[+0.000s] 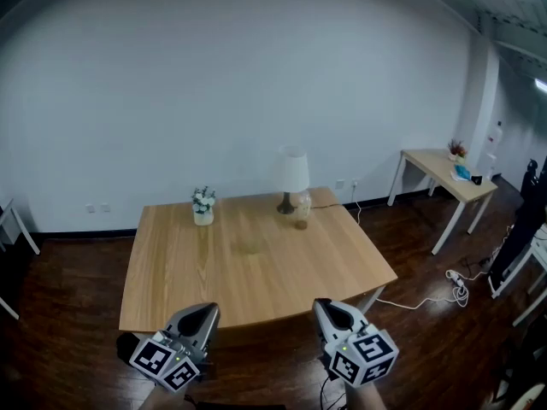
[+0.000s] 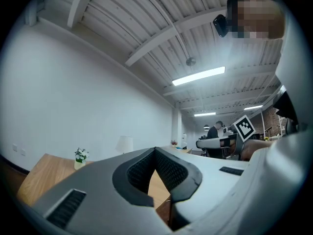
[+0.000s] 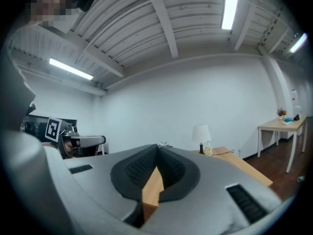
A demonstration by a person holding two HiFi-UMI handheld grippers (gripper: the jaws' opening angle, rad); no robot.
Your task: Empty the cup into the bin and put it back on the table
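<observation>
Left tool (image 1: 202, 315): hovering closed, holding nothing
Right tool (image 1: 326, 311): hovering closed, holding nothing
Cup (image 1: 302, 211): standing by far tabletop (image 1: 171, 272) edge

Table (image 1: 256, 267) stands centre of room, its far edge near the back wall (image 1: 214, 84). On the table, along the far edge: flower pot (image 1: 203, 206) left of centre, lamp (image 1: 291, 178) right of centre. Cup (image 1: 302, 213) just beside the lamp's foot, on its right and slightly nearer. Both well apart from the flower pot.

Left gripper (image 1: 208, 313) and right gripper (image 1: 323, 308) at the table's near edge, side by side, pointing toward the far edge.

Small table (image 1: 432, 162) to the right, against the wall, well apart. Plant (image 1: 456, 149) on its far end. Cable (image 1: 457, 287) on the floor between the two tables.
</observation>
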